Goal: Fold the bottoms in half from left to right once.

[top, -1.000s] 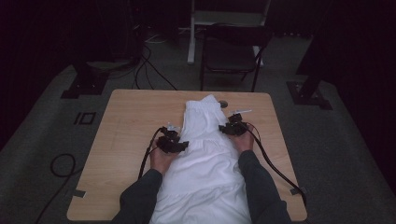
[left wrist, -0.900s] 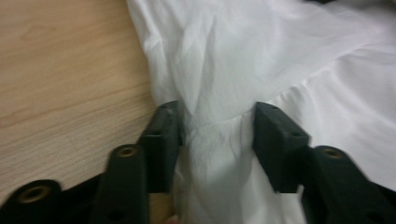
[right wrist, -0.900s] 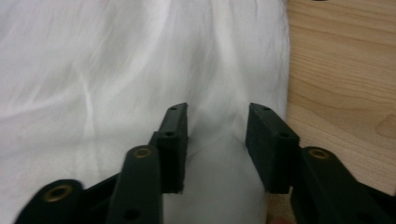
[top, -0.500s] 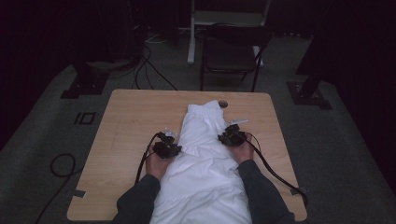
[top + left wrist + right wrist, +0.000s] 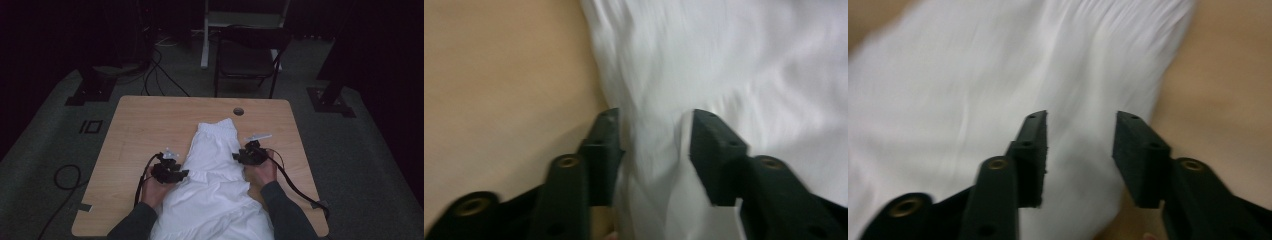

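Grippers flank the white garment (image 5: 215,175): left gripper (image 5: 651,145) and right gripper (image 5: 1079,145) both have jaws apart, just reopened, loose cloth between them unpinched. The garment lies along the wooden table (image 5: 145,125), its near end cut off at the picture's bottom edge. Both close views are motion-blurred.

The garment (image 5: 215,170) lies lengthwise down the middle of the table (image 5: 145,125), its near end hanging over the edge by the person. The left gripper (image 5: 181,174) sits at the garment's left edge, the right gripper (image 5: 239,156) at its right edge, so the cloth lies between the two. Beyond the right gripper, near the far edge, a hole (image 5: 238,111) sits in the table. Behind the table stands a chair (image 5: 247,57).
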Tool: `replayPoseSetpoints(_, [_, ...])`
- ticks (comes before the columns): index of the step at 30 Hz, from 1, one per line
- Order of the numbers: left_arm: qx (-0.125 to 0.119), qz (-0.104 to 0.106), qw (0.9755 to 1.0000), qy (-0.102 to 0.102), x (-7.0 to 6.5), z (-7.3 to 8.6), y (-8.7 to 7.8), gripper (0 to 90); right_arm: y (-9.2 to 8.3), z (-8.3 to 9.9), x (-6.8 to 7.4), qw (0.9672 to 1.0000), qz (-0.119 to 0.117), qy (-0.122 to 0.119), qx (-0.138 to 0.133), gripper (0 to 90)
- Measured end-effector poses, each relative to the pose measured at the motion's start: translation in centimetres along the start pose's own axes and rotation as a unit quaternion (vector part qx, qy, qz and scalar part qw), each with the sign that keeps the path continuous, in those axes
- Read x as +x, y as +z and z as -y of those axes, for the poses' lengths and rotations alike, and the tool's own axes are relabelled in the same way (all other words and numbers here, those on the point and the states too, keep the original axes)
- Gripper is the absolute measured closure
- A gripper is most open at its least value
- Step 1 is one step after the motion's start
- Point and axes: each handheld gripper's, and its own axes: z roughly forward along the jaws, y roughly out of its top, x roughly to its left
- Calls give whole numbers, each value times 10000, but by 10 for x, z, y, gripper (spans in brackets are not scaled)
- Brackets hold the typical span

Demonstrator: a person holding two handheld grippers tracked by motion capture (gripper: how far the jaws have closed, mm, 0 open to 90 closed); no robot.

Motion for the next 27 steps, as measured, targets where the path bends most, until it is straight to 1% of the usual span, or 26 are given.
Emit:
replayPoseSetpoints(2, [-138,-59,9999,-18,4,-15,2,468,3,-15,-8,9997,150,70,-193,511])
replayPoseSetpoints(3, [-191,-51,9998,-56,4,-22,5,452,8,-22,-11,9995,205,94,-231,506])
replayPoseSetpoints(5, [-182,-56,9998,-50,4,-35,14,442,19,-33,-18,9993,259,164,-216,498])
replayPoseSetpoints(6, [-148,-104,9998,-24,3,-40,20,437,26,-37,-21,9994,254,153,-188,496])
replayPoseSetpoints(7, [-122,-170,9998,10,1,-44,27,428,33,-40,-22,9994,303,125,-101,494])
replayPoseSetpoints(8, [-67,-215,9997,24,0,-47,33,423,40,-42,-23,9993,368,99,43,495])
replayPoseSetpoints(9, [-23,-265,9996,48,0,-48,39,421,46,-43,-24,9990,410,65,179,516])
replayPoseSetpoints(10, [20,-335,9994,51,-1,-49,45,418,51,-44,-26,9985,438,30,320,570])
replayPoseSetpoints(11, [65,-388,9992,52,0,-48,50,417,54,-44,-27,9980,480,-85,408,640])
replayPoseSetpoints(12, [84,-429,9990,35,0,-47,54,417,55,-45,-27,9974,525,-141,464,705])
replayPoseSetpoints(13, [82,-445,9990,-23,1,-46,57,411,53,-46,-26,9974,569,-189,405,754])
replayPoseSetpoints(15, [81,-415,9991,-77,2,-43,60,408,43,-51,-25,9981,559,-222,136,799])
replayPoseSetpoints(17, [71,-449,9989,-62,1,-43,60,400,34,-60,-22,9967,678,-454,-30,809])
replayPoseSetpoints(18, [62,-477,9988,-61,1,-43,59,398,30,-65,-21,9961,690,-545,-119,811])
replayPoseSetpoints(19, [30,-509,9987,-91,1,-44,58,396,27,-71,-20,9955,685,-618,-212,811])
replayPoseSetpoints(20, [30,-509,9987,-91,1,-44,58,394,27,-71,-20,9955,685,-618,-212,811])
replayPoseSetpoints(21, [-22,-545,9984,-140,1,-45,57,394,26,-77,-19,9939,777,-707,-332,810])
replayPoseSetpoints(22, [-30,-550,9984,-157,1,-45,57,395,28,-85,-21,9924,902,-694,-466,783])
replayPoseSetpoints(23, [-29,-571,9982,-161,1,-45,57,394,33,-87,-24,9927,939,-557,-505,733])
replayPoseSetpoints(24, [7,-562,9983,-157,1,-45,58,393,40,-87,-26,9935,965,-399,-452,684])
replayPoseSetpoints(25, [34,-550,9984,-150,2,-44,60,394,48,-85,-30,9940,986,-315,-356,651])
replayPoseSetpoints(27, [129,-534,9984,-149,2,-42,64,399,61,-79,-34,9950,993,-97,-85,607])
